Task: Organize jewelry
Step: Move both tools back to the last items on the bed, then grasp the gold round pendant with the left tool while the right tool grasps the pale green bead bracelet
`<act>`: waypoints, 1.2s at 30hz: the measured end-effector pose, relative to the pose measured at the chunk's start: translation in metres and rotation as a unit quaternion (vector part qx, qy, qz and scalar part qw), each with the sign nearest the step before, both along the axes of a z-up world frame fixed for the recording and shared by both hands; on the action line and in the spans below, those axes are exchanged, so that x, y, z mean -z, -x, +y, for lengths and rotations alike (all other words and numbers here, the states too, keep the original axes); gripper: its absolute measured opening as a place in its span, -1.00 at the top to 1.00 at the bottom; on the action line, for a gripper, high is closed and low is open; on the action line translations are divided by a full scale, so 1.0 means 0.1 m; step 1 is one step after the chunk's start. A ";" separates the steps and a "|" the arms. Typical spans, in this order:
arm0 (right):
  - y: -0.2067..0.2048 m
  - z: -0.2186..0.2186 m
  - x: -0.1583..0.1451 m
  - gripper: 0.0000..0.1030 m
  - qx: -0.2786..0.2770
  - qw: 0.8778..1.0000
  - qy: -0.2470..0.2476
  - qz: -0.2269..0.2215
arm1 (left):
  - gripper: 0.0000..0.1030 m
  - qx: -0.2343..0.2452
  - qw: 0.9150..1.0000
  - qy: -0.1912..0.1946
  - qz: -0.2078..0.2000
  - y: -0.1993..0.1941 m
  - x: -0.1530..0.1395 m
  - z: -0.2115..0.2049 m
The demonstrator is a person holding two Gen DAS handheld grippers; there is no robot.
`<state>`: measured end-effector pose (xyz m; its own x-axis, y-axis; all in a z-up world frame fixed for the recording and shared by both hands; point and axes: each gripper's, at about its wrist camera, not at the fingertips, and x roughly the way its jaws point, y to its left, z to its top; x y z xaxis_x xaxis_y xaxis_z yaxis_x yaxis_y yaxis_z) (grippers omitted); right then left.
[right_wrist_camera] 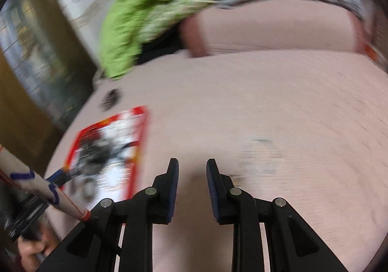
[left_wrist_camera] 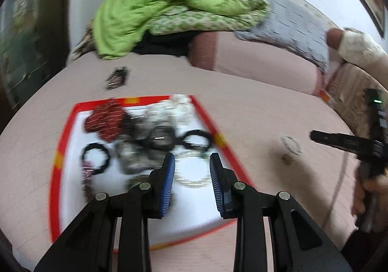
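Motion blur smears the tray's (right_wrist_camera: 139, 126) jewelry pile (right_wrist_camera: 101, 151) beyond telling pieces apart.

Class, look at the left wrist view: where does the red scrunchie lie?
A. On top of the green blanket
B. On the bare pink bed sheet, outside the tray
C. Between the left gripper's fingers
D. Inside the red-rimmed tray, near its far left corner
D: the red scrunchie sits within the red-rimmed tray at its far left corner, well ahead of the open, empty left gripper.
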<state>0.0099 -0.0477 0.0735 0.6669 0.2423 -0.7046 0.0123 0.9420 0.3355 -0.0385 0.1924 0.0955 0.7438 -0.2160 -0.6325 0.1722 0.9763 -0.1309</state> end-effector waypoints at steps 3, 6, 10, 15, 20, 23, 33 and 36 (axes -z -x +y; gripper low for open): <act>-0.08 -0.38 0.16 0.50 0.044 0.999 0.006 0.027 | 0.45 0.039 0.999 0.001 0.008 0.00 -0.01 -0.31; -0.20 -0.59 0.33 0.50 0.062 0.997 0.005 0.051 | 0.45 0.078 0.996 0.007 0.031 -0.06 0.03 -0.64; -0.35 -0.58 0.46 0.50 0.048 0.996 0.005 0.070 | 0.45 0.112 0.992 0.001 0.050 -0.14 0.10 -1.00; -0.51 -0.56 0.59 0.50 0.038 0.995 0.033 0.089 | 0.41 0.150 0.985 -0.003 0.081 -0.28 0.25 -1.42; -0.57 -0.54 0.69 0.88 0.020 0.991 0.079 0.104 | 0.40 0.162 0.980 -0.005 0.116 -0.53 0.46 -1.76; -0.55 -0.70 0.67 0.90 0.042 0.991 0.064 0.107 | 0.40 0.167 0.977 -0.010 0.134 -0.66 0.58 -1.91; -0.29 -1.02 0.37 0.89 0.087 0.995 0.013 0.049 | 0.40 0.154 0.976 -0.062 0.143 -0.89 0.90 -2.21; -0.30 -1.00 0.34 0.89 0.079 0.996 -0.001 0.042 | 0.46 0.149 0.978 -0.070 0.128 -0.90 0.91 -2.24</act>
